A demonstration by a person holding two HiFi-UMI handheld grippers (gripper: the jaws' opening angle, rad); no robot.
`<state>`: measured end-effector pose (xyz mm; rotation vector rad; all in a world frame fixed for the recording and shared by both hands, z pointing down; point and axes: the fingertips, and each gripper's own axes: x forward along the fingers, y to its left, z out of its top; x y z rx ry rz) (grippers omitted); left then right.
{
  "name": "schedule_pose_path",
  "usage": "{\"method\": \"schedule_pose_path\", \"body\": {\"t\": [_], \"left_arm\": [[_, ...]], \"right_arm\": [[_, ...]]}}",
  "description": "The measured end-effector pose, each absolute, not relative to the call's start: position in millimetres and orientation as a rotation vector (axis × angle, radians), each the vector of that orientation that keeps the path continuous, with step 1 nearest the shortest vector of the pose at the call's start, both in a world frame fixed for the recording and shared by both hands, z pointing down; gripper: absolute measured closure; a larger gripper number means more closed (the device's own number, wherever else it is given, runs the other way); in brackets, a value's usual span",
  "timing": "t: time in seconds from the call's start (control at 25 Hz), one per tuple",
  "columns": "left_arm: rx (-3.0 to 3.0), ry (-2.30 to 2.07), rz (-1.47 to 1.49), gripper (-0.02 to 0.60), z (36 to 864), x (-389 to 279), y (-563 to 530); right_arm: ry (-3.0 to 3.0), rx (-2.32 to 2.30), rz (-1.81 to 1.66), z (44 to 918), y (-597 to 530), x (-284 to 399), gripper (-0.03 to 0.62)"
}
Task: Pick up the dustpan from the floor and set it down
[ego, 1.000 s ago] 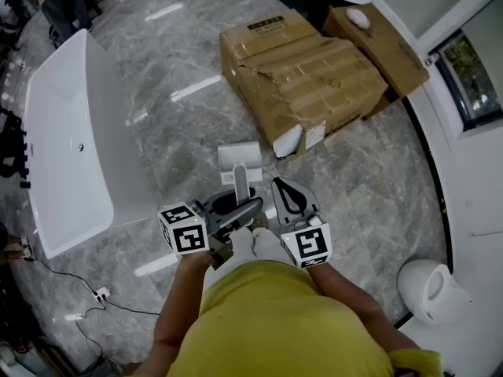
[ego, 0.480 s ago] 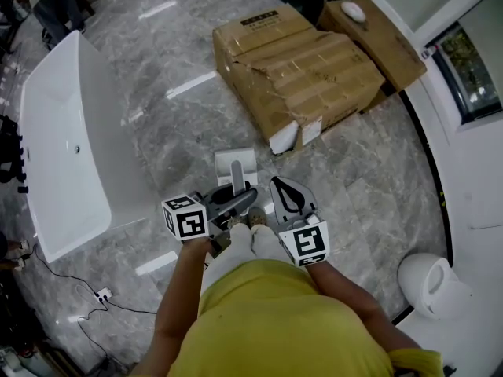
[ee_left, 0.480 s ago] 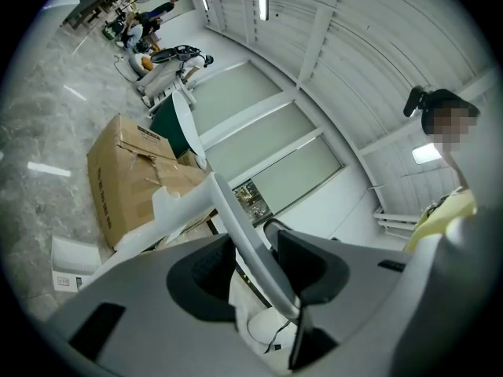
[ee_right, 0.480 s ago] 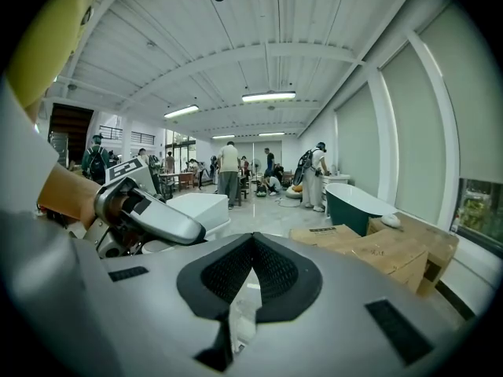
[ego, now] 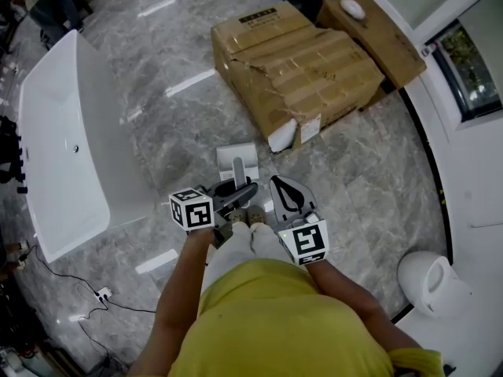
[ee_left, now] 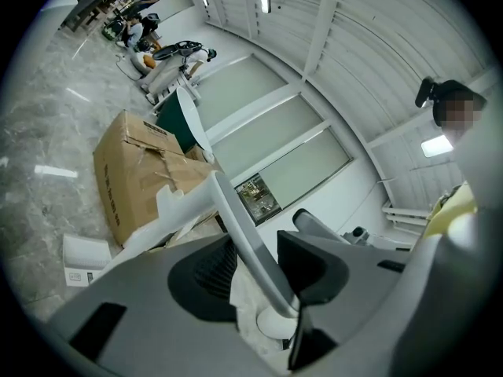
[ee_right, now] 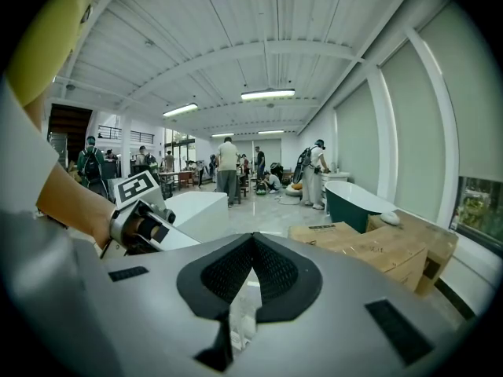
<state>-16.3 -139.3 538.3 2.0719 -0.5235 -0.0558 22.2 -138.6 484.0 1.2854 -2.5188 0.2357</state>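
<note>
My left gripper (ee_left: 255, 248) was clamped on the dustpan's handle (ee_left: 240, 222), the grey bar running up between its two pads. In the head view the dustpan (ego: 237, 162) sat at the centre of the frame, its pan pointing toward the top, just below the torn box (ego: 302, 69) and to the right of the tub (ego: 55, 140). I could not tell whether the pan touched the floor (ego: 173, 124). My right gripper (ee_right: 251, 240) was closed on nothing, its pad tips meeting, just right of the dustpan.
</note>
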Motion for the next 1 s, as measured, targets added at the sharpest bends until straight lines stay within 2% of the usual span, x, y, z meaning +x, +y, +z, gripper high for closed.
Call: {"method": "schedule_pose_path", "body": {"t": [0.68, 1.0], "left_arm": [[1.981, -0.59, 0.086, 0.426, 614, -16, -155], [1.945, -0.606, 0.064, 0.411, 622, -15, -146]], "right_arm": [[-2.493, 1.31, 0.246, 486, -136, 31, 0.583], [-2.494, 1.307, 0.245, 485, -136, 27, 0.583]]}}
